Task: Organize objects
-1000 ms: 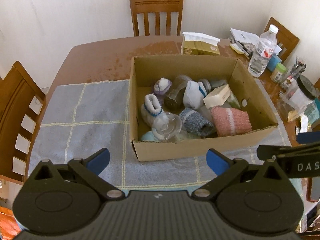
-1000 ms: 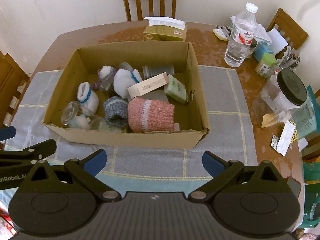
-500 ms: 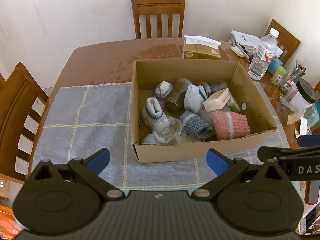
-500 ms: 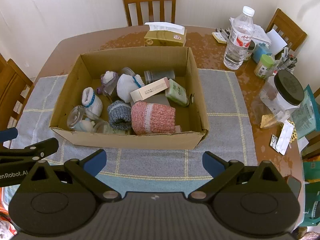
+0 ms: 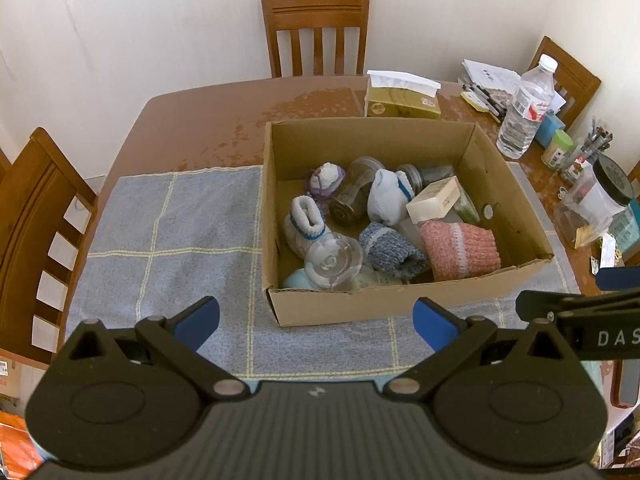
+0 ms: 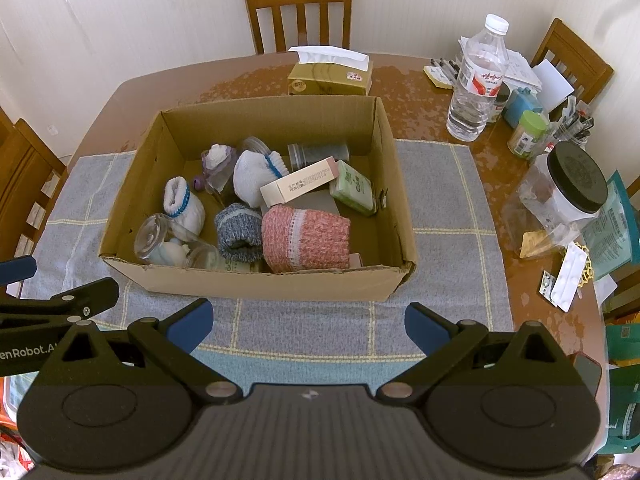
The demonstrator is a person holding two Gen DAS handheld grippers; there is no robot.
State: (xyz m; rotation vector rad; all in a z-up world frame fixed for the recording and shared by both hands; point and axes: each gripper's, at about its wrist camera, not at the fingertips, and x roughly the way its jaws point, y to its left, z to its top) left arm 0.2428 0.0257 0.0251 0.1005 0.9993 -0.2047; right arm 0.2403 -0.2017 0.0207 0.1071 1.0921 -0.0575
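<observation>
left gripper [image 5: 316, 320]: wide apart, empty | right gripper [image 6: 308, 322]: same | both near box [image 6: 256, 280] (socks, jars inside)

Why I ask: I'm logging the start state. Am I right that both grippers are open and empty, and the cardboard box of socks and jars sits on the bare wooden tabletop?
Not quite. The cardboard box sits on the grey checked cloth, as the right wrist view shows. The left gripper and right gripper are open and empty.

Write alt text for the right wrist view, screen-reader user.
An open cardboard box on a grey checked cloth holds rolled socks, a pink knitted roll, glass jars and small cartons. The right claw, open and empty, hovers short of the box; a water bottle stands on the table beyond.
</observation>
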